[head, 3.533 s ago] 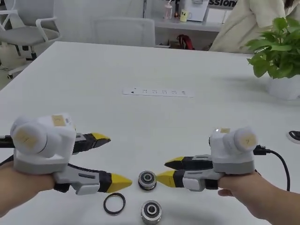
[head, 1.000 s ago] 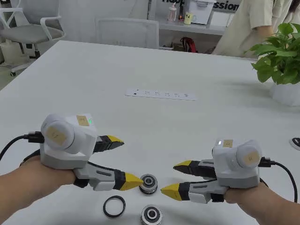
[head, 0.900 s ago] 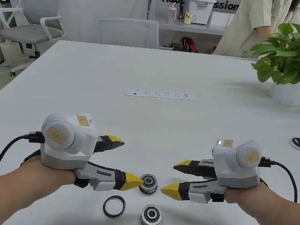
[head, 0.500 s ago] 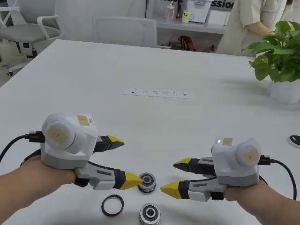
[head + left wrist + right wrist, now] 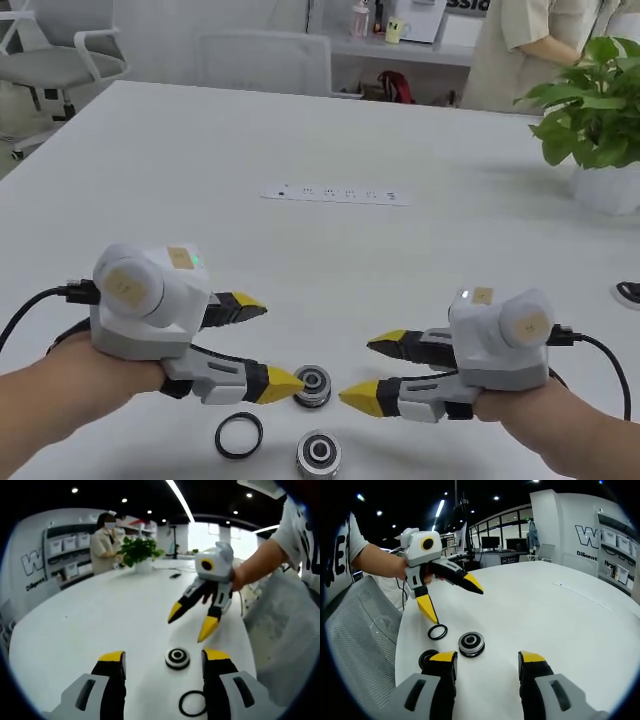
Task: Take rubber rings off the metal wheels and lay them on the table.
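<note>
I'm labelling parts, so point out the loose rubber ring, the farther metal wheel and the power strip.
loose rubber ring [image 5: 219,436]: head view, left side of its band.
farther metal wheel [image 5: 312,385]: head view, its centre hub.
power strip [image 5: 334,195]: head view, middle of its top.

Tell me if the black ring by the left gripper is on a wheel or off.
Off. The ring lies flat on the table, tabletop showing through it, apart from the wheel beside it.
</note>
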`<state>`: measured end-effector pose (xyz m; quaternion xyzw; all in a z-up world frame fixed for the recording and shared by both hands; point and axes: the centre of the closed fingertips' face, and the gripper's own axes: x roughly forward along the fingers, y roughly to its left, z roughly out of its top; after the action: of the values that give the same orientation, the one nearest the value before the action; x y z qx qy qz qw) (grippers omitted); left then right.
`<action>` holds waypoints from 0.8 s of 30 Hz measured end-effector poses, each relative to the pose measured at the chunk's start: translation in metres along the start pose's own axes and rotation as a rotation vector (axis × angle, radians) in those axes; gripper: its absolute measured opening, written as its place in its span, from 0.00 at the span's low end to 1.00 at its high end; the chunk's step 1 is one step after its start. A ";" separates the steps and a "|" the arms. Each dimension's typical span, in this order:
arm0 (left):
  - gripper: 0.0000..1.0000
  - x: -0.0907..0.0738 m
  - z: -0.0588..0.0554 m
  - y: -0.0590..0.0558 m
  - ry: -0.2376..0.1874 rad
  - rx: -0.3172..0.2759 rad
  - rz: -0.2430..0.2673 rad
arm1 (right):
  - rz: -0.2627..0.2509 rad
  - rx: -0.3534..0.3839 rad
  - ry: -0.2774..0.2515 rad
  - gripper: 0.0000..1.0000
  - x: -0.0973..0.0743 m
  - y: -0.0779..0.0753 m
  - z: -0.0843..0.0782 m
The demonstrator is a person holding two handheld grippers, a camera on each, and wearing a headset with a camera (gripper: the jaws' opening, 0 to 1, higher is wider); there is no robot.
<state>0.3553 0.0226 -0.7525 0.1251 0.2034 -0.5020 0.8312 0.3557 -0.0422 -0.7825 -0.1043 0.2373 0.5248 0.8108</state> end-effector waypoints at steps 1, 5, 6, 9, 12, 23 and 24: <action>0.62 0.001 0.000 0.000 0.002 0.000 -0.001 | 0.000 -0.002 0.001 0.46 0.000 0.000 0.000; 0.61 0.003 -0.002 -0.002 0.009 -0.002 -0.007 | 0.000 -0.007 0.006 0.46 0.000 0.000 -0.002; 0.61 0.003 -0.002 -0.002 0.009 -0.004 -0.008 | -0.001 -0.007 0.006 0.46 0.000 0.000 -0.002; 0.60 0.006 -0.003 -0.003 0.014 -0.003 -0.013 | -0.004 -0.004 0.004 0.46 0.000 -0.001 -0.002; 0.60 0.008 -0.004 -0.003 0.015 -0.004 -0.016 | -0.004 -0.003 0.004 0.46 0.000 -0.001 -0.003; 0.58 0.013 -0.006 -0.004 0.025 -0.004 -0.027 | -0.004 0.001 0.002 0.46 0.002 -0.003 -0.003; 0.57 0.014 -0.007 -0.004 0.026 -0.004 -0.027 | -0.004 0.000 0.002 0.46 0.002 -0.003 -0.003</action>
<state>0.3563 0.0131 -0.7647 0.1271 0.2170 -0.5112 0.8219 0.3581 -0.0434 -0.7863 -0.1053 0.2377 0.5229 0.8118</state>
